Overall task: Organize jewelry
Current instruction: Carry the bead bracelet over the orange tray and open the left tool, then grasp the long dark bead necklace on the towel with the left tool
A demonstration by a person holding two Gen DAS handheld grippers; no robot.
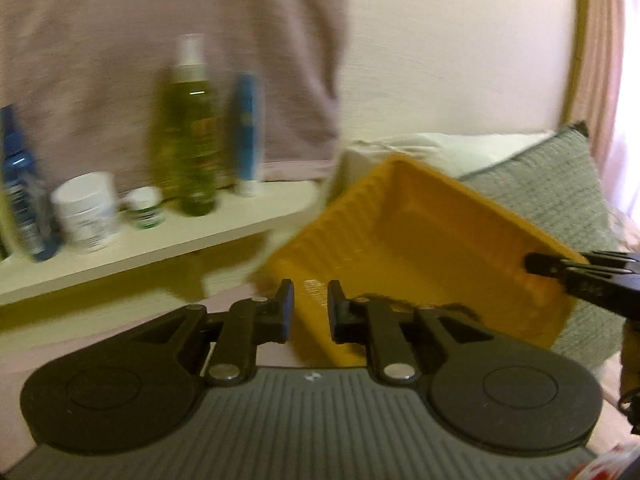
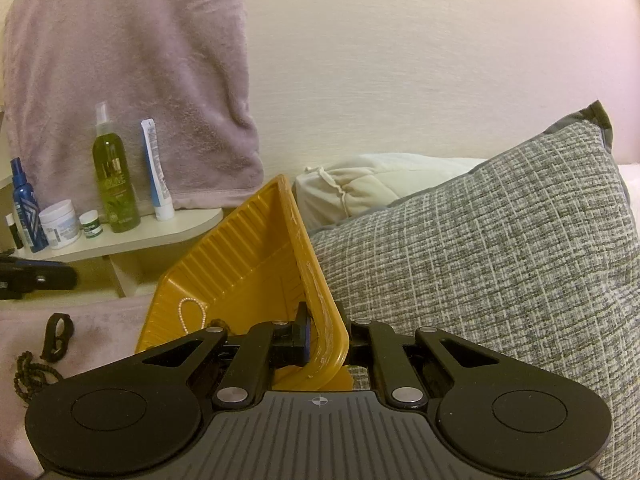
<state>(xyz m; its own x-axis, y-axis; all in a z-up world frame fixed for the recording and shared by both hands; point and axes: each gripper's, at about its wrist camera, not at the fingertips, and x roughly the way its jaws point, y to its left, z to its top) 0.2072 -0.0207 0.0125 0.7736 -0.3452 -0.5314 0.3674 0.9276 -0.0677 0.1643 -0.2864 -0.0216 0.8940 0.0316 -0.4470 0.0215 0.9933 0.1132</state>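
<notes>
Yellow plastic tray (image 2: 256, 256) tilted against a grey pillow (image 2: 480, 260).
Right gripper (image 2: 326, 340) pinches its rim, a pearl bracelet (image 2: 192, 314) inside; left gripper (image 1: 310, 312), fingers slightly apart, grips nothing, just before the tray.

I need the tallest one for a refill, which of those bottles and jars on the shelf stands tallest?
The green olive spray bottle with the clear pump top; it rises above the blue-and-white tube beside it, the blue bottle and both white jars.

I see my left gripper (image 1: 310, 308) and right gripper (image 2: 326, 334) as matching black linkages: behind the blue-faced pads (image 1: 289, 306) sit silver pivot screws, then round black discs flanking a grey ribbed housing with a small white crosshair mark at its centre.
</notes>
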